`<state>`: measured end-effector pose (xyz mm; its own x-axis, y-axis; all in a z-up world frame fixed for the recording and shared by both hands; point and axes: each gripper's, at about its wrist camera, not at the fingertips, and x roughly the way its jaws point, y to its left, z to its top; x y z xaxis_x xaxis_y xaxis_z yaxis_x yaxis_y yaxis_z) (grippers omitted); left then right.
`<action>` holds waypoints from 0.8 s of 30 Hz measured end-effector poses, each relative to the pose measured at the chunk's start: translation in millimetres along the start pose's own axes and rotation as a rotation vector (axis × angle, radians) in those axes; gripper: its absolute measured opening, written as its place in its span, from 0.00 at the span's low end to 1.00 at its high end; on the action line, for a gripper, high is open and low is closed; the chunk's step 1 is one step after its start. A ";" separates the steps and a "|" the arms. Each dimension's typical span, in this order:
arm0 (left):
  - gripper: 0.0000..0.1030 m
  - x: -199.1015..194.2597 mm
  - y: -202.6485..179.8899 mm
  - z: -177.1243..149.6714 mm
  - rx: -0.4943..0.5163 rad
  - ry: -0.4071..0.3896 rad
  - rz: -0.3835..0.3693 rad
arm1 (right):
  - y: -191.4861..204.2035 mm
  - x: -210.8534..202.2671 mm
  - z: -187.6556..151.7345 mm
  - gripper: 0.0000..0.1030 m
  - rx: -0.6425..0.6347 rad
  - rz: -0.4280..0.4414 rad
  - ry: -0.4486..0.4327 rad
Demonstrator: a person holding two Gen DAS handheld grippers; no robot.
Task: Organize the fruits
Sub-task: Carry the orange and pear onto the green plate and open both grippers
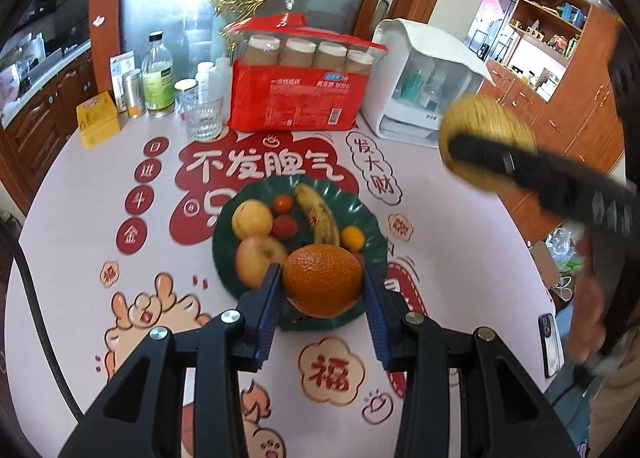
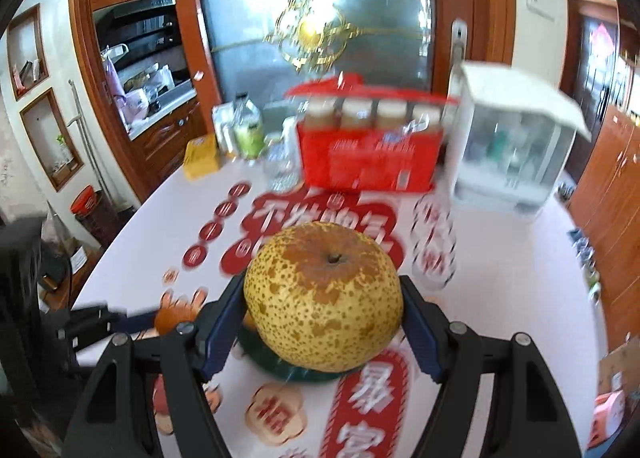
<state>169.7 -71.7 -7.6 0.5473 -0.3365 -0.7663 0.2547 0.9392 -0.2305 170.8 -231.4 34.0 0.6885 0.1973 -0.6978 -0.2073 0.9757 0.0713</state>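
Round surface [image 1: 72, 193] under a red-and-white printed cloth, crowded at the far side with a red pack of paper cups [image 1: 298, 97], a white cabinet-style box [image 1: 420, 89], bottles and a glass. Near the middle, a dark green plate [image 1: 224, 254] already carrying a yellow pear-like fruit [image 1: 252, 217], an apple [image 1: 258, 258], a banana [image 1: 318, 217], a small mandarin [image 1: 352, 238] and two red cherry-sized fruits [image 1: 284, 213].

Up off the surface, right claw [image 2: 322, 306] spread wide and clamped on a big speckled pear [image 2: 322, 298], both blue pads pressed to its flanks, plate partly visible beneath. Left claw [image 1: 322, 286] narrower, closed on an orange [image 1: 322, 282] held just above the plate's near rim.

Sorting well under way, by the look of it: most fruit gathered on the plate, two pieces in the air, unclear whether coming or going. No second dish in sight.
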 end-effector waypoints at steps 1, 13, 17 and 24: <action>0.37 4.6 -4.2 3.7 -0.003 0.002 0.017 | -5.1 3.4 10.1 0.72 -0.009 -0.006 -0.004; 0.37 111.3 2.4 -20.3 -0.242 0.147 0.144 | -38.1 154.3 -1.0 0.72 -0.146 0.062 0.189; 0.37 139.0 3.6 -34.8 -0.305 0.190 0.163 | -44.1 202.0 -27.2 0.72 -0.209 0.025 0.245; 0.37 159.0 2.2 -36.9 -0.325 0.190 0.201 | -48.3 231.6 -46.8 0.72 -0.258 0.065 0.248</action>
<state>227.9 -120.6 -152.1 0.3962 -0.1541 -0.9051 -0.1238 0.9678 -0.2190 307.8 -237.3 -164.5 0.4850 0.1977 -0.8518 -0.4350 0.8996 -0.0389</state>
